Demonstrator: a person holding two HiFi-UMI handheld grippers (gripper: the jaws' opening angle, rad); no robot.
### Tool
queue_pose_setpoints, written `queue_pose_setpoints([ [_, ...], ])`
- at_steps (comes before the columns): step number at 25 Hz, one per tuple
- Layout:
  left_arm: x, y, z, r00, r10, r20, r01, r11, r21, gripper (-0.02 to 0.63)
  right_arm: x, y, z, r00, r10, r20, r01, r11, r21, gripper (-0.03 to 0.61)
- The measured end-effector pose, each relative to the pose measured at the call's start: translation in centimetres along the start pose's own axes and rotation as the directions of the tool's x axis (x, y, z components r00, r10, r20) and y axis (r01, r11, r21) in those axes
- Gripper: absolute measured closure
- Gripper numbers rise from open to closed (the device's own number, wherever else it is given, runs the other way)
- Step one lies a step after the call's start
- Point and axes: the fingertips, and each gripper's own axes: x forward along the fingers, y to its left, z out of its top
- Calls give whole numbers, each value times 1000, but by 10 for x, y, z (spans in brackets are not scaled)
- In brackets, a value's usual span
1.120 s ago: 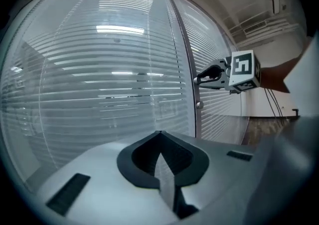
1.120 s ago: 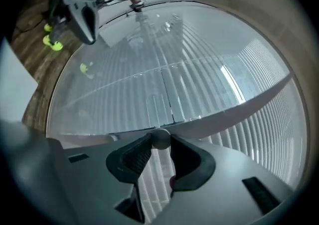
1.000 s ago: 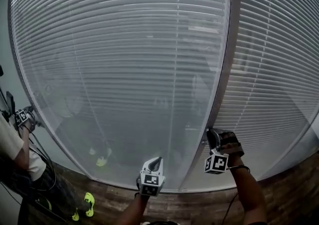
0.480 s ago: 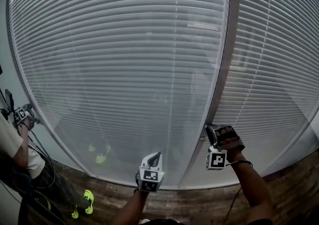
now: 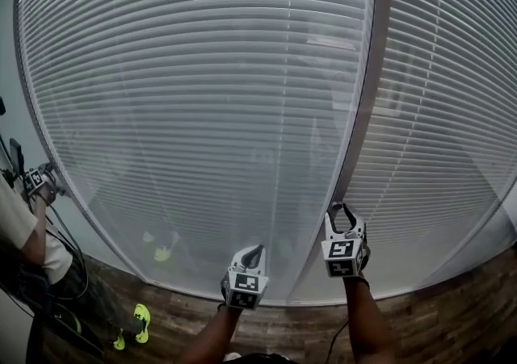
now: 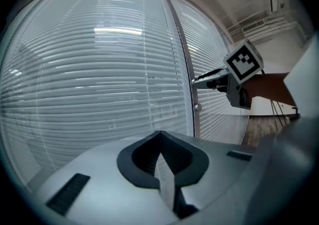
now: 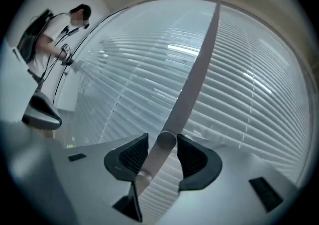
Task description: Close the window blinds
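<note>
Letting go at the end of the job, by my read. Right tongs [image 5: 344,211] were opening, pointed up at the window. A grey rod [image 7: 165,143], which I took for the tilt wand, sat between the jaws. Pads stood just beside it on both sides and didn't look to be pressing, so nothing was gripped.

Left tongs [image 5: 254,254] were closed tip to tip, empty, held low and to the left of the right tongs. They played no part.

Status of the blinds:
- left blind [image 5: 202,80], ahead of and above the left tongs: slats lay flat and overlapped over most of the height.
- right blind [image 5: 452,120], to the right of the right tongs: same, slats read as shut.
- window post [image 5: 369,96] ran straight up from the right tongs, between the two blinds.

Open item: the low part of the left blind, just above the left tongs, let faint shapes show. Couldn't tell a slat gap from a reflection.

Judged remaining: clear the right tongs off the rod, then check that low band. Otherwise the closing looked done.
</note>
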Motion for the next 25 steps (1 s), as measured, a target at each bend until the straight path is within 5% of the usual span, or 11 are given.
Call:
queue_pose_setpoints([
  [3, -2, 5, 1, 1000, 14, 5, -14, 1000, -6, 617, 5, -4, -3, 999, -38, -20, 40, 997, 72, 417],
  [8, -9, 12, -6, 999, 36, -8, -36, 999, -15, 618, 7, -11, -6, 999, -42, 0, 41, 997, 64, 451],
  [10, -11, 14, -8, 999, 40, -10, -40, 999, -13, 617, 6, -9, -6, 999, -42, -6, 42, 999, 4, 451],
  [12, -12, 14, -7, 999, 38, -9, -38, 999, -15, 618, 6, -7, -7, 998, -57, -27, 53, 987, -154, 452],
  [14, -14, 13, -4, 999, 32, -6, -32, 999, -21, 618, 7, -3, -9, 996, -78, -42, 57, 926, -373, 453],
  [18, -19, 14, -7, 999, 38, -17, -38, 999, 0, 617, 6, 4, -9, 994, -95, -56, 34, 741, -671, 453],
  [22, -23, 10, -7, 999, 29, -20, -29, 1000, 5, 617, 2, 7, -9, 993, -108, -51, 21, 583, -813, 453],
  [25, -21, 11, -5, 999, 33, -24, -33, 999, 3, 617, 6, 6, -12, 993, -111, -40, 23, 512, -859, 453],
])
